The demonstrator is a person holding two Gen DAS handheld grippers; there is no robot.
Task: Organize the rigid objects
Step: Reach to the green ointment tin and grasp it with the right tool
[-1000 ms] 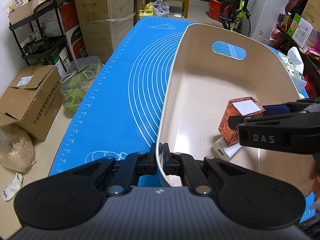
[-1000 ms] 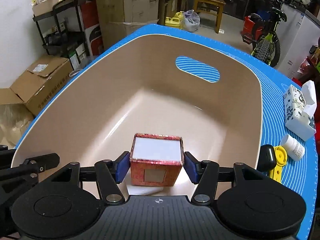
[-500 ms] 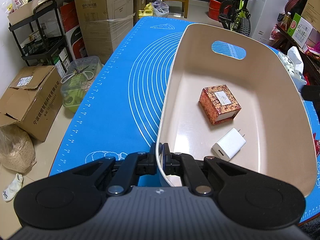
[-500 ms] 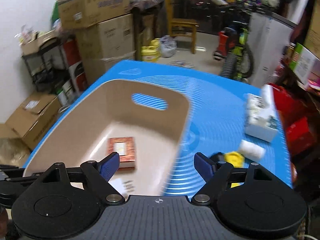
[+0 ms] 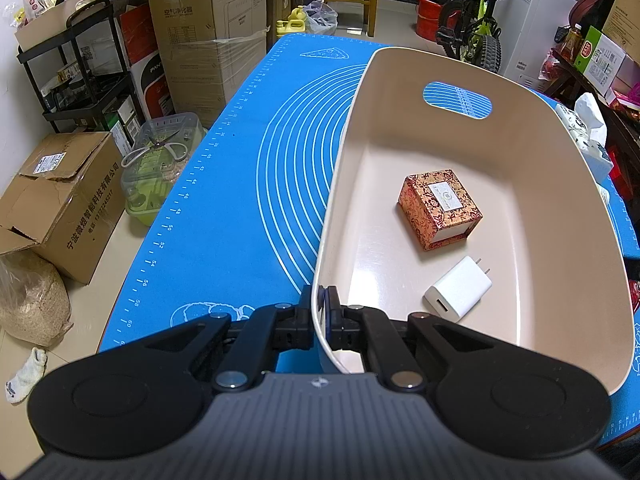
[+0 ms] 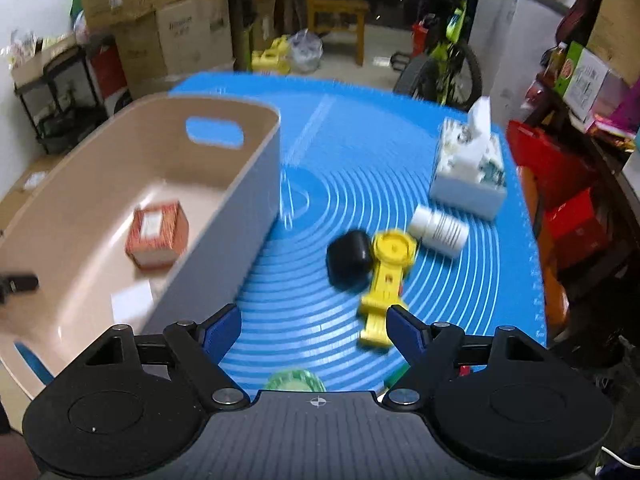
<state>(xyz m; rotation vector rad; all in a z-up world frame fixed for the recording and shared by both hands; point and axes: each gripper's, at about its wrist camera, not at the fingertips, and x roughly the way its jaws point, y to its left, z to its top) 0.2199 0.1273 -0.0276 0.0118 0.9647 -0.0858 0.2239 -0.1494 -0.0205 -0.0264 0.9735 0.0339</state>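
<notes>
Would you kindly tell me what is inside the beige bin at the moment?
The beige bin holds a red patterned box and a white charger. Its near corner is hidden behind the left gripper.

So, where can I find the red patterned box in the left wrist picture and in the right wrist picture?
Left wrist view: the red patterned box lies on the bin floor, right of centre, just beyond the white charger.
Right wrist view: the same box is at the left, blurred, inside the bin.
Shared landmark: the beige bin's oval handle slot, also visible here.
</notes>
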